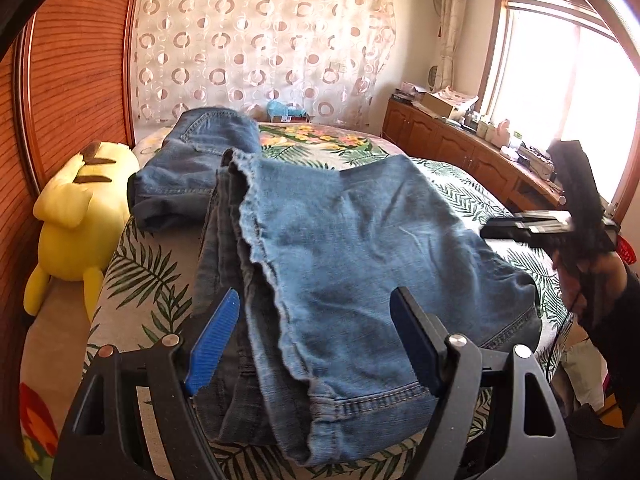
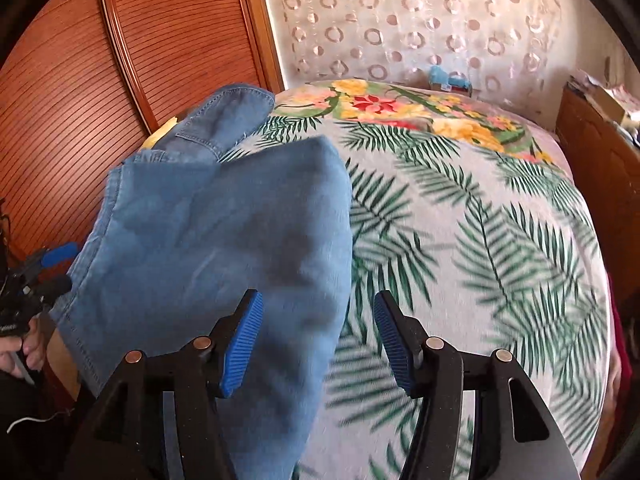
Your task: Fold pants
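Blue jeans (image 1: 352, 248) lie folded on the bed, frayed hem edges stacked along their left side. My left gripper (image 1: 316, 340) is open just above their near end, one pad on each side of the cloth and neither pressing it. In the right wrist view the same jeans (image 2: 208, 240) fill the left half. My right gripper (image 2: 320, 344) is open at their right edge, denim reaching between its pads without being pinched. My right gripper (image 1: 520, 230) also shows at the right of the left wrist view, held by a hand. My left gripper (image 2: 48, 268) shows at the far left.
A second folded pair of jeans (image 1: 192, 160) lies further back on the leaf-print bedspread (image 2: 460, 220). A yellow plush toy (image 1: 76, 208) leans on the wooden panel (image 1: 80, 80) at the left. A wooden sideboard (image 1: 460, 140) with clutter stands under the window.
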The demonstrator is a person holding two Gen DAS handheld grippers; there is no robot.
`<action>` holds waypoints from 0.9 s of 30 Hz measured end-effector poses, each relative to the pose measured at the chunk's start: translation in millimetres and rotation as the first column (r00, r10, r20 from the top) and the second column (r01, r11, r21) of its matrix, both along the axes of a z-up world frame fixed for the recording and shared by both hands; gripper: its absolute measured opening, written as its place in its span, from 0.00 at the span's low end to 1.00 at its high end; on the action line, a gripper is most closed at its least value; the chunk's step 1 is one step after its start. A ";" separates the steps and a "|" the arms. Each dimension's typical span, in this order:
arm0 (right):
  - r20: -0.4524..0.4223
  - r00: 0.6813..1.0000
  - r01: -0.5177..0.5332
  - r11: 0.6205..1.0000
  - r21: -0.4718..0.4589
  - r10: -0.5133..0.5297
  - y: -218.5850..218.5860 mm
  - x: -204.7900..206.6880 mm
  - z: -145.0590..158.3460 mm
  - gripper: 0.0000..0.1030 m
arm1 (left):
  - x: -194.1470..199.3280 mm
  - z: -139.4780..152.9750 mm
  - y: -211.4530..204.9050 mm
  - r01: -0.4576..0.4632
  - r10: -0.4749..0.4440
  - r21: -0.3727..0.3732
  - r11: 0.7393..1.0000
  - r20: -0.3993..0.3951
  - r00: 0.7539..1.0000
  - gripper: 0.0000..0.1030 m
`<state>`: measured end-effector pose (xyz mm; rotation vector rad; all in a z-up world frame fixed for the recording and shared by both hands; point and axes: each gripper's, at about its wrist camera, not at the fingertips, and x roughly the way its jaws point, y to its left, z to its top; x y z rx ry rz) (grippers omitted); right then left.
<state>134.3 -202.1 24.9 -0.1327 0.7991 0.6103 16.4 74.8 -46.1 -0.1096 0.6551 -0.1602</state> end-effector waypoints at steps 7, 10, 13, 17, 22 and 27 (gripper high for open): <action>-0.025 1.000 0.001 0.999 0.045 0.000 -17.1 -45.4 -4.8 0.58 | -3.3 11.7 -21.4 0.038 -0.039 0.031 0.999 0.028 0.999 0.76; -0.038 0.999 -0.006 0.999 0.037 0.007 -16.4 -57.4 -10.4 0.58 | -5.5 13.6 -29.5 0.052 -0.054 0.036 0.998 0.035 0.998 0.76; -0.030 0.999 0.015 1.000 0.022 -0.014 -16.5 -64.8 -14.5 0.58 | -6.4 12.9 -37.9 0.069 -0.071 0.039 0.997 0.033 0.997 0.76; -0.047 0.998 0.043 0.999 0.032 -0.042 -17.6 -68.7 -20.0 0.58 | -5.5 6.9 -47.3 0.089 -0.089 0.045 0.995 0.014 0.996 0.76; -0.077 0.996 0.058 0.996 0.069 -0.053 -20.6 -66.5 -26.8 0.58 | -5.2 -5.3 -56.7 0.104 -0.103 0.049 0.993 -0.022 0.994 0.76; -0.104 0.994 0.058 0.990 0.129 -0.045 -20.0 -65.4 -34.5 0.52 | -8.2 -26.8 -58.0 0.115 -0.110 0.061 0.992 -0.079 0.991 0.76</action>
